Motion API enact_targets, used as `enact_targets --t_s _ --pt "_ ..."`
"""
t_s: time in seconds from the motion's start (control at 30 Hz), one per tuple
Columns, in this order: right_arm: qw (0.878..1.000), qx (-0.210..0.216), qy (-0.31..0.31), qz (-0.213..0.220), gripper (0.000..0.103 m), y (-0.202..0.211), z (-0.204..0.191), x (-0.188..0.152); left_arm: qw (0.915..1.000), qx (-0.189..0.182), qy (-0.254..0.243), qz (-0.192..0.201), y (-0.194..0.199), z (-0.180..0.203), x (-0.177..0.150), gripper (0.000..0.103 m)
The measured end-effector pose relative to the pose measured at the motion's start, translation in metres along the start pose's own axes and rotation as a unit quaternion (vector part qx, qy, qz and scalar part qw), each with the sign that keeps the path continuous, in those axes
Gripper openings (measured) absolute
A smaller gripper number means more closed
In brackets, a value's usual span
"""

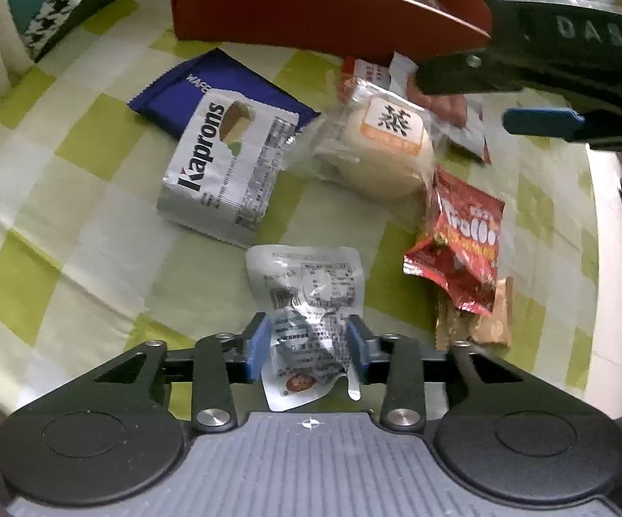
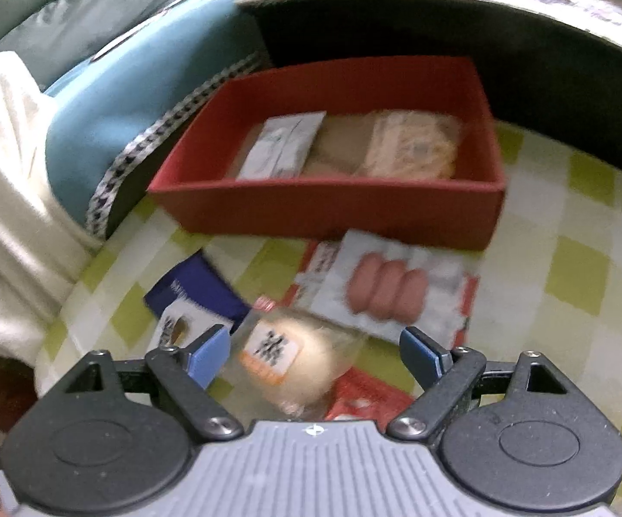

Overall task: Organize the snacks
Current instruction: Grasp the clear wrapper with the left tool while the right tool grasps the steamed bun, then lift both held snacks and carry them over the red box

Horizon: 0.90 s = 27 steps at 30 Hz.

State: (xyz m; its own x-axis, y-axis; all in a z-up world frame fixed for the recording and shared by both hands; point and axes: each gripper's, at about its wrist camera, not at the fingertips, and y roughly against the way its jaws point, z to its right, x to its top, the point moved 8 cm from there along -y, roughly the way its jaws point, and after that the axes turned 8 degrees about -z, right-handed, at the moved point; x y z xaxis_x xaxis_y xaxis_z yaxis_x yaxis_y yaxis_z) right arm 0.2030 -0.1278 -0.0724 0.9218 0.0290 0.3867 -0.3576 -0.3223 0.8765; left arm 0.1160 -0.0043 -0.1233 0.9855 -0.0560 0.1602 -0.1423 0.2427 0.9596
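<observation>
table: green and white checked cloth covers it, with snacks lying all over.
red box: the red box sits at the far side of the table, and a few snacks are already inside it.
left tongs: the left tongs are pinched tight on a small silver packet — its blue pads press into both sides and the foil is crumpled between them.
silver packet: it is at the near edge of the table, in front of the other snacks.
right tongs: the right tongs are spread wide and grab nothing; they hang over the wrapped bun.
wrapped bun: round and pale in clear wrap with an orange label, near the middle of the pile.
kaprons pack: the kaprons pack lies left of the bun, partly on top of a dark blue pack.
sausage pack: the sausage pack lies between the bun and the red box.
red bag: a red bag lies to the right of the silver packet, resting on a brown wrapper.
behind: a blue cushion sits beside the red box — the right view is blurry.
</observation>
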Motion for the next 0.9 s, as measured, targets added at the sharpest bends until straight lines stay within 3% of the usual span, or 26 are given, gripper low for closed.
enact_targets --t_s 0.1,0.3,0.43,0.47,0.5,0.7,0.9 --pt "1.000 0.009 0.003 -0.027 0.088 -0.015 -0.008 -0.008 1.0000 0.001 0.002 -0.006 -0.007 0.006 0.000 0.076" --pt "0.999 -0.010 0.011 -0.049 0.091 -0.050 -0.020 -0.002 0.9998 0.011 -0.011 -0.014 -0.011 0.015 0.001 0.084" --pt "0.997 -0.023 0.033 -0.067 0.088 -0.068 -0.023 -0.011 0.9998 0.009 -0.007 -0.015 -0.012 0.019 0.003 0.084" --pt "0.997 -0.029 0.043 -0.062 0.084 -0.067 -0.024 -0.013 0.9998 0.006 -0.004 -0.017 -0.013 0.019 0.004 0.084" --pt "0.996 -0.030 0.053 -0.059 0.071 -0.064 -0.025 -0.014 0.9998 0.005 -0.002 -0.018 -0.012 0.017 0.005 0.084" --pt "0.997 -0.027 0.059 -0.044 0.064 -0.048 -0.022 -0.015 0.9998 0.008 0.004 -0.019 -0.011 0.020 0.010 0.083" --pt "0.997 -0.024 0.066 -0.031 0.061 -0.035 -0.020 -0.013 0.9985 0.054 -0.011 -0.009 -0.010 0.028 0.014 0.061"
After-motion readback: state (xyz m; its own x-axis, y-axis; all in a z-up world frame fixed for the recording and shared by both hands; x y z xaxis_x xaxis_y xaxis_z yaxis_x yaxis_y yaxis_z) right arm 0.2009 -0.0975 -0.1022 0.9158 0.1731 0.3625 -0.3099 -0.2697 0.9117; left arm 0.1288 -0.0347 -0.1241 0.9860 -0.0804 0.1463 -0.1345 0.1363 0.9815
